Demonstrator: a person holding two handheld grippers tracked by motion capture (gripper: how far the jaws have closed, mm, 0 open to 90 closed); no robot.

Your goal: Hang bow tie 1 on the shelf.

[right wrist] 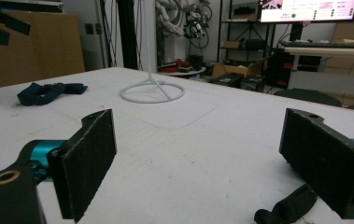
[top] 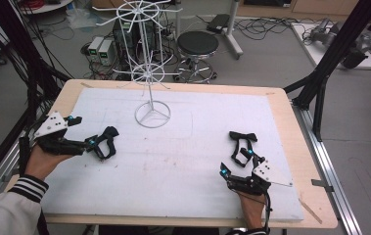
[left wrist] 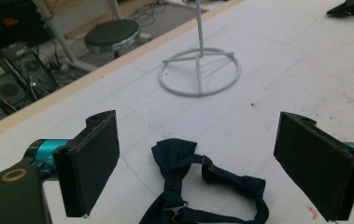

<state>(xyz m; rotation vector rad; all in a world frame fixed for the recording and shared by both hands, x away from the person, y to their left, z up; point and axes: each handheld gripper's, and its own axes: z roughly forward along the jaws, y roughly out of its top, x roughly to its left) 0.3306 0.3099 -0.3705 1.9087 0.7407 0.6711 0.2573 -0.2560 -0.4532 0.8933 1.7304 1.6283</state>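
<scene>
Left gripper [left wrist: 198, 163]: fingers [left wrist: 90, 161] spread wide, holding nothing, straddling a dark navy fabric bow tie [left wrist: 184, 182] flat on the white padded surface [left wrist: 268, 93]. Right gripper [right wrist: 202, 163]: fingers [right wrist: 86, 158] wide, empty; second black strapped bow tie [right wrist: 289, 207] just beside. White wire rack [top: 152, 115] beyond.

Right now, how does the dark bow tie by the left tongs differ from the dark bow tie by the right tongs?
The dark fabric bow tie by the left tongs lies bunched, its strap curled into a tight loop; the dark fabric bow tie by the right tongs is stretched out longer, its bow at the far end.

The left tie lies squarely between the open left tongs; the right tie lies off towards one jaw of the open right tongs.

Both rest untouched on the white foam mat.
</scene>
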